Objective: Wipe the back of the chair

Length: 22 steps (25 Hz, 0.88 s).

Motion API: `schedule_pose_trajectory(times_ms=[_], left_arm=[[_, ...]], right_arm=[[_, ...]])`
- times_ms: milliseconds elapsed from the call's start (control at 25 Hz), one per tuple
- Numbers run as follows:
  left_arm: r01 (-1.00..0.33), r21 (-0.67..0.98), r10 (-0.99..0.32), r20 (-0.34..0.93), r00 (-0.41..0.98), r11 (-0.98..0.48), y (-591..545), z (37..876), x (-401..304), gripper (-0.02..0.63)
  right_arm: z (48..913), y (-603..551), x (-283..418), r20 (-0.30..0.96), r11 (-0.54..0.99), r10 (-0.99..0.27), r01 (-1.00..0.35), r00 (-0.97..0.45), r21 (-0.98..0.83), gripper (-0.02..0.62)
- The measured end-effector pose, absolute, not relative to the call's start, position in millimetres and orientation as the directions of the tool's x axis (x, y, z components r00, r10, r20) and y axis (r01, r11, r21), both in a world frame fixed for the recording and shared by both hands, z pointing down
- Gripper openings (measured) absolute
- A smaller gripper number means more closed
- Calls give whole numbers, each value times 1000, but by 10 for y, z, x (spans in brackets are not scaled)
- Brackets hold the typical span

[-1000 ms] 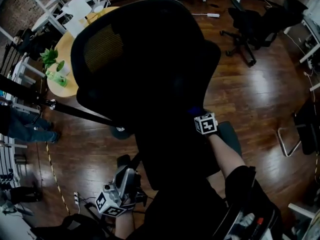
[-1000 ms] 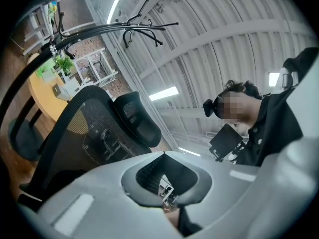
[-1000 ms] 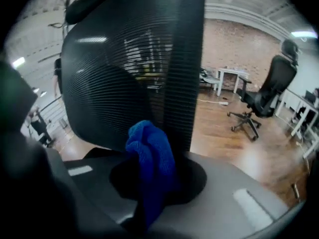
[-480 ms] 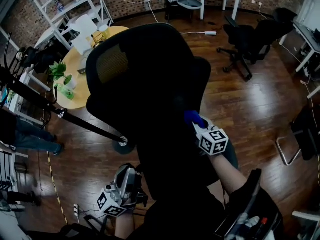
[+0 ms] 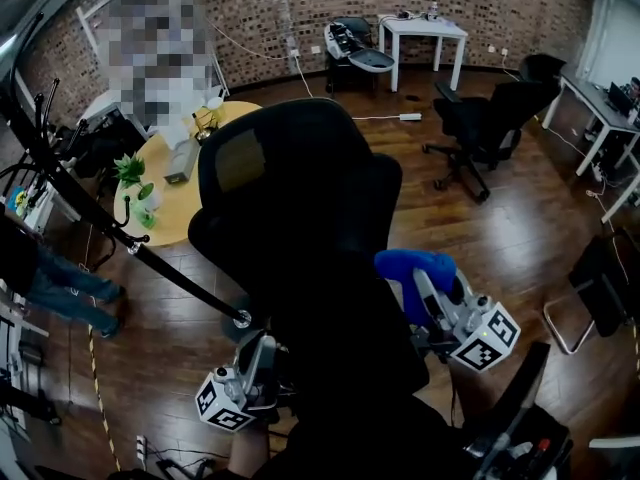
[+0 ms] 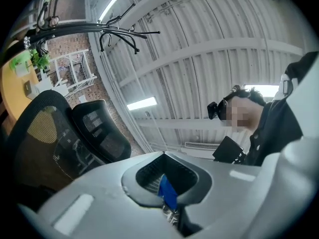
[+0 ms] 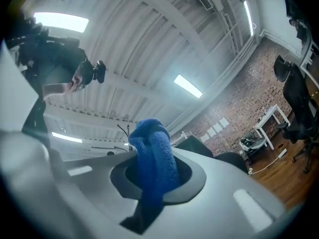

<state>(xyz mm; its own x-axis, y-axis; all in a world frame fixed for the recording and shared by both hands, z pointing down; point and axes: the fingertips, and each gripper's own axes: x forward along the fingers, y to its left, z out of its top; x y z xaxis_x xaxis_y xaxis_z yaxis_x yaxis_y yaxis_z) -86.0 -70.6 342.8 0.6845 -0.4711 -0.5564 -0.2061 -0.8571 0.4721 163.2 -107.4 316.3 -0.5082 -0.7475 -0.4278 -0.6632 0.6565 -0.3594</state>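
- Cloth, blue terry, is clamped between the jaws of the right gripper. It bunches up above the notch where the jaws meet, and a tail hangs below.
- Head view: the right gripper is tilted upward with the cloth wad at its tip, just right of the black mesh-back office chair. Contact between the cloth and the chair's right edge cannot be confirmed.
- Chair back stands to the left of the right gripper and above the left gripper, which sits low against the chair's left side, under the backrest.
- Left gripper view: the jaws are closed together. A small blue sliver shows in the notch between them, and what it is cannot be told.
- Same view: the mesh backrest rises to the left of the jaws and the ceiling fills the rest.
- Round yellow table with a potted plant lies beyond the left gripper, past the chair.
- Black tripod leg crosses the wooden floor between that table and the left gripper.
- Second black office chair stands well beyond the right gripper, and a white table stands at the brick wall behind it.
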Motion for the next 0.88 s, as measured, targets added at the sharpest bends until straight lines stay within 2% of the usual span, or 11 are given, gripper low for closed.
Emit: schedule_pose_trajectory(times_ms=[880], left_arm=[[-209, 448, -469, -615, 634, -869, -426, 3251, -895, 2]], right_arm=[[3189, -789, 1345, -435, 708, -705, -589, -560, -390, 35]])
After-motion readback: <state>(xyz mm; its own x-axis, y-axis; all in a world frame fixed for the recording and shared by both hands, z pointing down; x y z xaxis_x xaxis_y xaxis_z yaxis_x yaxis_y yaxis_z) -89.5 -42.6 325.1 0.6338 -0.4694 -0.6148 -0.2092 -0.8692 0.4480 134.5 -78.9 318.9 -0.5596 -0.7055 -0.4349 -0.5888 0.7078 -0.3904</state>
